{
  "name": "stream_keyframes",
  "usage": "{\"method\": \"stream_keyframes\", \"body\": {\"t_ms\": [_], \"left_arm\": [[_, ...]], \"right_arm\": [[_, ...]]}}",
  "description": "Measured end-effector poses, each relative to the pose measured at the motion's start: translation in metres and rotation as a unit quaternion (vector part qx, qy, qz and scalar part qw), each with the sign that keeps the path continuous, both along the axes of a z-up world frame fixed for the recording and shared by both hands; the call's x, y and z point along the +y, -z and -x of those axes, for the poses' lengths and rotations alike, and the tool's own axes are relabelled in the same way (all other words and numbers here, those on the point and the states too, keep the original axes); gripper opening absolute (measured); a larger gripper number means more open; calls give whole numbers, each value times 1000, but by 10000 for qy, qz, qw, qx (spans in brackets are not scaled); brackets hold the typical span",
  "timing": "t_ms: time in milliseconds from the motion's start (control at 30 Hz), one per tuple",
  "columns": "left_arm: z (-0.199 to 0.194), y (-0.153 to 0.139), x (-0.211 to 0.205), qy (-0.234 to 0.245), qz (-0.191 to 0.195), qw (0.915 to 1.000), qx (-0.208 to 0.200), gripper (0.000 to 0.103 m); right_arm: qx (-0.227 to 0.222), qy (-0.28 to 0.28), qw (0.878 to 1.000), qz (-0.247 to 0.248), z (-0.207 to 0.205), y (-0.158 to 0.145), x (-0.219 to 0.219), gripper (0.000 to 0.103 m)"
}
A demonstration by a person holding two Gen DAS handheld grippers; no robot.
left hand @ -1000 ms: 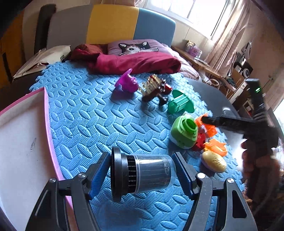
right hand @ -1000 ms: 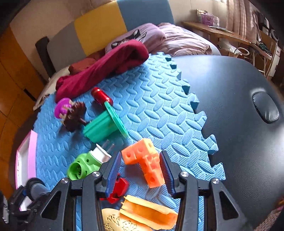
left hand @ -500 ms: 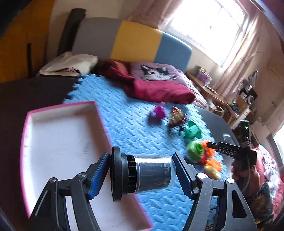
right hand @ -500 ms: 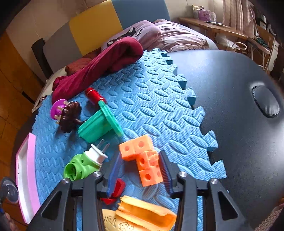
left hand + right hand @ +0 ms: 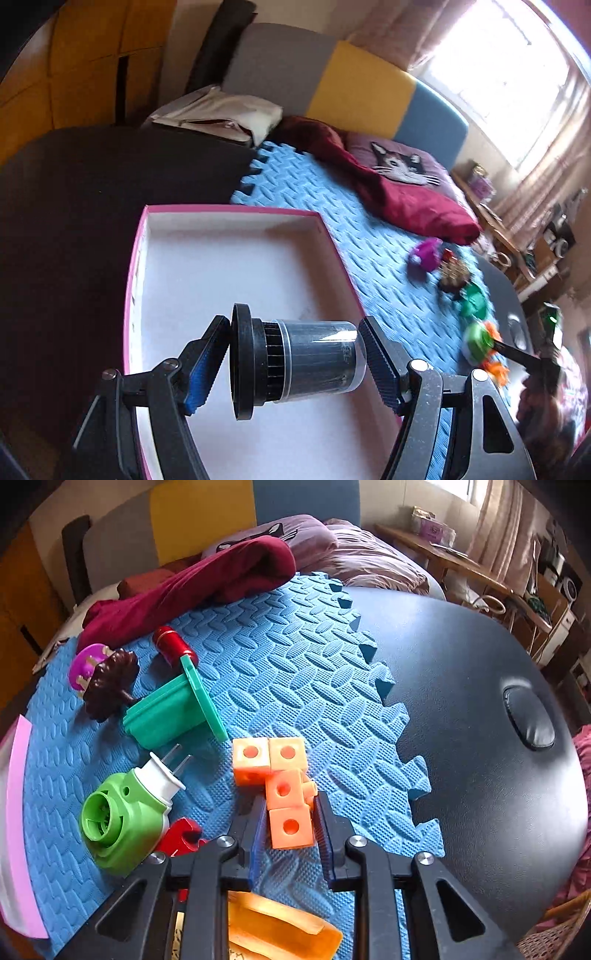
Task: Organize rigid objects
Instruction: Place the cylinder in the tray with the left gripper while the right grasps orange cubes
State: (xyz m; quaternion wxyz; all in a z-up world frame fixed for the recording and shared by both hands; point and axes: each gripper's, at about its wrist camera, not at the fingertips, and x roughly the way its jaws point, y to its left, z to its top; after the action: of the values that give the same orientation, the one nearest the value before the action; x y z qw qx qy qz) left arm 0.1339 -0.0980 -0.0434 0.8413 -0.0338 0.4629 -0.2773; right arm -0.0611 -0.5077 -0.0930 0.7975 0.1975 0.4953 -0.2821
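Left gripper (image 5: 295, 363): we're holding a black filter cup (image 5: 295, 363) sideways in the jaws, clamped end to end, above the pink-rimmed white tray (image 5: 236, 266).
Right gripper (image 5: 290, 823): we're gripping the orange block piece (image 5: 284, 794), jaws narrow and pressing its lower cubes.
Block location: it's sitting on the blue foam mat (image 5: 295, 672), near the green plug (image 5: 125, 812).
Bench (image 5: 461, 701): it's carrying the mat.

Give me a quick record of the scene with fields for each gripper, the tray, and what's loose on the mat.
left gripper: jaws clamp a dark canister by its ends, above the tray
right gripper: jaws shut on the orange block piece
tray: pink rim, white inside, nothing in it
loose on mat: green plug-in device, teal holder, brown top, red cylinder
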Motion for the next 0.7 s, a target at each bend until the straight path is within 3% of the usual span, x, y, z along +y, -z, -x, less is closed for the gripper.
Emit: {"method": "stream_keyframes", "body": {"t_ms": [200, 400, 467, 500, 700], "left_arm": [[-33, 16, -20, -174, -171, 9996, 123, 72], [-62, 19, -44, -208, -180, 9996, 30, 74], [-67, 19, -46, -238, -182, 9995, 27, 83], [-68, 18, -45, -299, -165, 9994, 32, 88], [-47, 6, -21, -585, -128, 9981, -159, 89]], "right_arm": [[-9, -131, 9999, 91, -3, 1, 7, 36], [-27, -213, 9995, 250, -4, 0, 11, 31], [-29, -257, 9992, 291, -5, 0, 12, 30], [-28, -269, 9992, 306, -5, 0, 12, 29], [-12, -295, 9990, 336, -7, 0, 12, 30]]}}
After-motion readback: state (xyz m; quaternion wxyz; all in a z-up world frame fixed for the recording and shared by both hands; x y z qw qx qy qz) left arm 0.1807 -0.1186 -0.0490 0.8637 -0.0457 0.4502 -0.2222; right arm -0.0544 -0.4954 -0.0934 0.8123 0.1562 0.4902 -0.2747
